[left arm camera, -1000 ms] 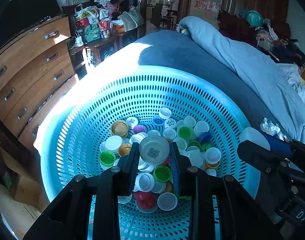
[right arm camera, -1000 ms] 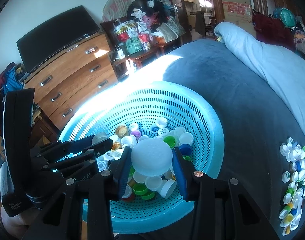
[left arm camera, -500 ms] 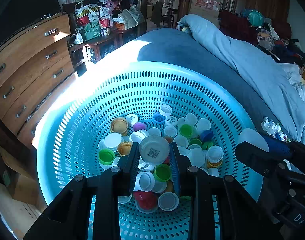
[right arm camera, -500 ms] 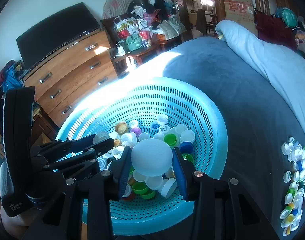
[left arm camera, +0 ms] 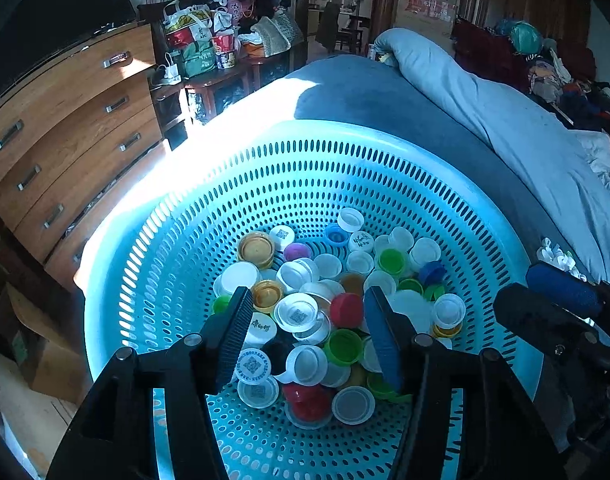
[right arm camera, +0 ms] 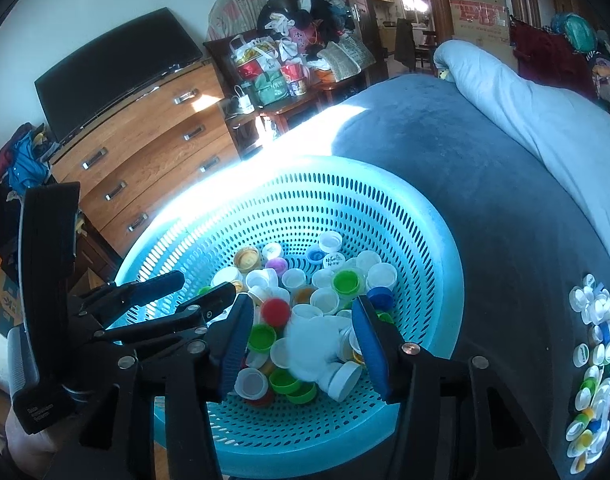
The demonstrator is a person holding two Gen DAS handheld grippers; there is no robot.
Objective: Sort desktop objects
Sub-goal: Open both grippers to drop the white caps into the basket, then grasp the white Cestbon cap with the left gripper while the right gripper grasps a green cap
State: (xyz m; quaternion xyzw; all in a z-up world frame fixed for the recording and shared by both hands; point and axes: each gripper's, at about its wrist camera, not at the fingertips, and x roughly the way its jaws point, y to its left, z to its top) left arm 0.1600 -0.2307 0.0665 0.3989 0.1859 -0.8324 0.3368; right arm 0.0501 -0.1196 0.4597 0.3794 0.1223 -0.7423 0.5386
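A perforated turquoise basket (left arm camera: pixel 305 168) on the bed holds a heap of bottle caps (left arm camera: pixel 325 304) in white, green, red, gold and blue. My left gripper (left arm camera: pixel 307 334) is open and empty just above the heap. My right gripper (right arm camera: pixel 301 338) is open over the same heap (right arm camera: pixel 305 304). A large white cap (right arm camera: pixel 311 348), blurred, sits between the right fingers, apart from both pads. The basket also shows in the right wrist view (right arm camera: pixel 433 240). The left gripper appears at the left of the right wrist view (right arm camera: pixel 177 300).
A row of loose caps (right arm camera: pixel 593 360) lies on the grey-blue bed cover (right arm camera: pixel 485 184) to the right of the basket. A wooden dresser (right arm camera: pixel 145 152) with a TV stands left. A rolled light-blue duvet (left arm camera: pixel 505 120) lies at the back right.
Both grippers have opened. The white QR-code cap has left the left gripper and lies in the heap. The large white cap is loose between the right fingers.
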